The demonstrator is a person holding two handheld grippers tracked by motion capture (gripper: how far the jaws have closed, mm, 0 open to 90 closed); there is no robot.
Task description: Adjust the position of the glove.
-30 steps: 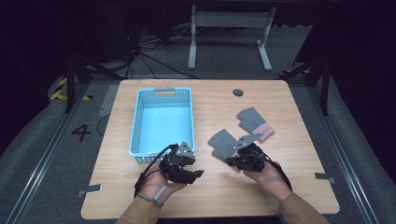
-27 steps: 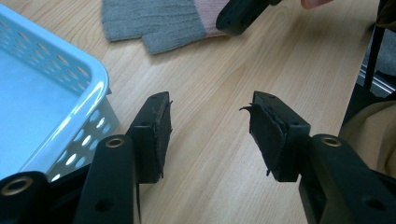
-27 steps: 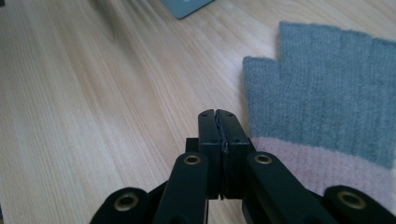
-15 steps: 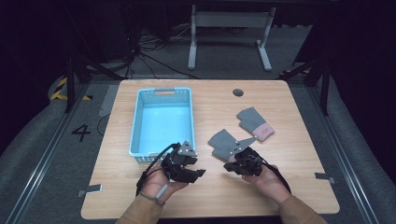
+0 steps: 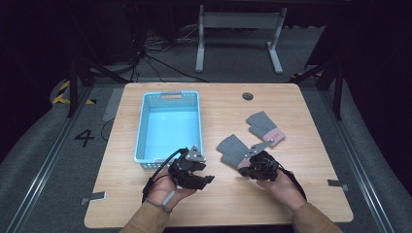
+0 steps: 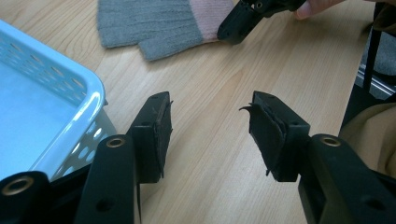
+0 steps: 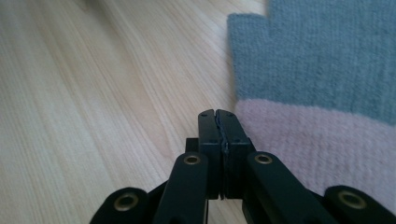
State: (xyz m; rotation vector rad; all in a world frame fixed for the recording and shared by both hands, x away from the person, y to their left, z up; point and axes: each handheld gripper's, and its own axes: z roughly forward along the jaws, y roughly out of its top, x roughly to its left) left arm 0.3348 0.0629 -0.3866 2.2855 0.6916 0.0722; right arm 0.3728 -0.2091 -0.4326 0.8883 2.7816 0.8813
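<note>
Near edge of the wooden table [image 5: 311, 145]: two forearms in tan sleeves come in from below, each hand holding a black gripper.

Left hand [image 5: 167, 191] palm up, holding the left gripper [image 5: 206, 178] low over bare wood just in front of the basket's near right corner. Jaws spread wide with nothing between them; in the left gripper view [image 6: 210, 123] the padding on one jaw looks frayed at the tip. The basket's pale blue rim sits just beside the other jaw.

Right hand [image 5: 282, 187] holds the right gripper [image 5: 242, 171] at the near end of the closer glove. Right gripper view [image 7: 218, 115]: jaws pressed flat together, gripping nothing, tips over wood just beside the pink cuff's edge. Cannot tell whether the tips touch the table.

Near glove [image 5: 233, 149]: grey knit with pink cuff, lying flat, cuff toward the person, partly hidden under the gripper. In the left gripper view the same glove [image 6: 149, 23] lies beyond the open jaws, with the right gripper's tip at its cuff.

Second glove [image 5: 265, 127]: same grey and pink, farther back and to the right, close to the first.

Basket [image 5: 144, 127]: light blue plastic, perforated walls, left of centre, with nothing in it.

Far edge: a small dark round hole [image 5: 248, 96] in the tabletop. Beyond it, dark floor with cables and a grey metal stand [image 5: 238, 29].
</note>
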